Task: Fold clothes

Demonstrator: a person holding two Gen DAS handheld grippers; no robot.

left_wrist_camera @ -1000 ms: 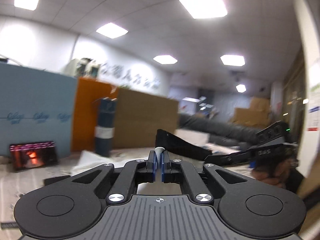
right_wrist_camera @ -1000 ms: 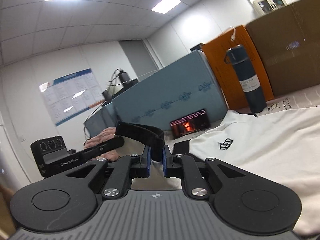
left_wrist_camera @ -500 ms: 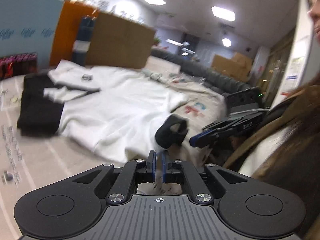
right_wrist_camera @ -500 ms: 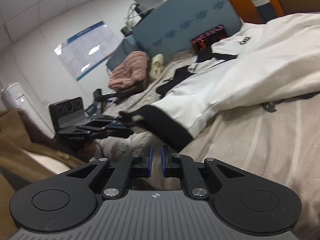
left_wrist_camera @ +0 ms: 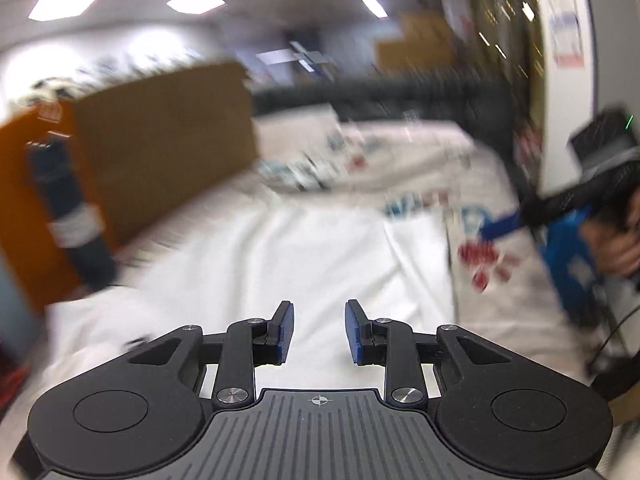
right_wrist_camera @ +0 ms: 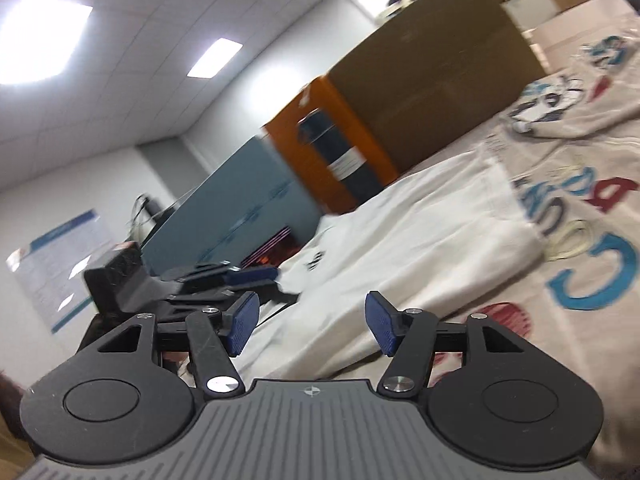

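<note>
A white garment (left_wrist_camera: 304,248) lies spread over a printed sheet (left_wrist_camera: 420,152); the left wrist view is motion-blurred. My left gripper (left_wrist_camera: 319,320) hovers over its near part, its jaws opening with nothing pressed between the pads. In the right wrist view the same white garment (right_wrist_camera: 420,232) shows a small dark logo. My right gripper (right_wrist_camera: 313,308) sits low at the garment's near edge, its jaws also opening and empty. Each view shows the other tool: the right gripper (left_wrist_camera: 500,226) in a hand (left_wrist_camera: 620,248), and the left gripper (right_wrist_camera: 248,276).
A brown cardboard box (right_wrist_camera: 432,92), an orange box (right_wrist_camera: 320,120) and a blue board (right_wrist_camera: 240,208) stand along the far side, with a dark blue flask (right_wrist_camera: 340,152) before them. The printed sheet (right_wrist_camera: 580,240) bears large coloured letters. A dark sofa (left_wrist_camera: 380,92) lies beyond.
Both grippers were shut and carried the garment's black-trimmed edge through the air. They came down toward the sheet and their jaws have opened; the cloth now lies free of them.
</note>
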